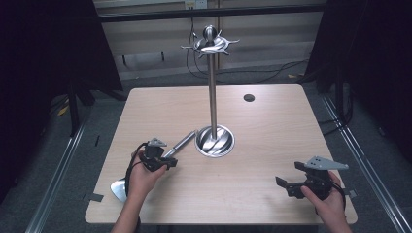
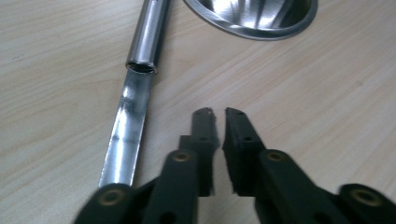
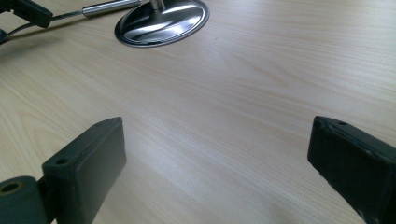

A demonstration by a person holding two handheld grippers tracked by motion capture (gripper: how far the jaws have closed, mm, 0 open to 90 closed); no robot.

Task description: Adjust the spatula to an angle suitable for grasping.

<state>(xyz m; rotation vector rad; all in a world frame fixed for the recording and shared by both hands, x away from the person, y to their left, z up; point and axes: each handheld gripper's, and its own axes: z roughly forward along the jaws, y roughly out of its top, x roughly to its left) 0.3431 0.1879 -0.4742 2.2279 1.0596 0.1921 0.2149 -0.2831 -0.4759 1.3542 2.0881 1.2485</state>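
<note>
utensil point(image 2: 133, 98) flat on table point(image 1: 272, 160), long axis from stand base point(image 1: 214, 141) back toward person | just left of left gripper point(image 2: 217, 114), alongside, untouched | left jaws pressed together, empty | right gripper point(image 3: 217, 140) spread wide, empty, well apart | left hand nearer

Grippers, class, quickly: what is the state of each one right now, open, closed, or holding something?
Left gripper: closed, nothing between its jaws; the metal utensil lies beside it.
Right gripper: open, holding nothing, above the table.
</note>
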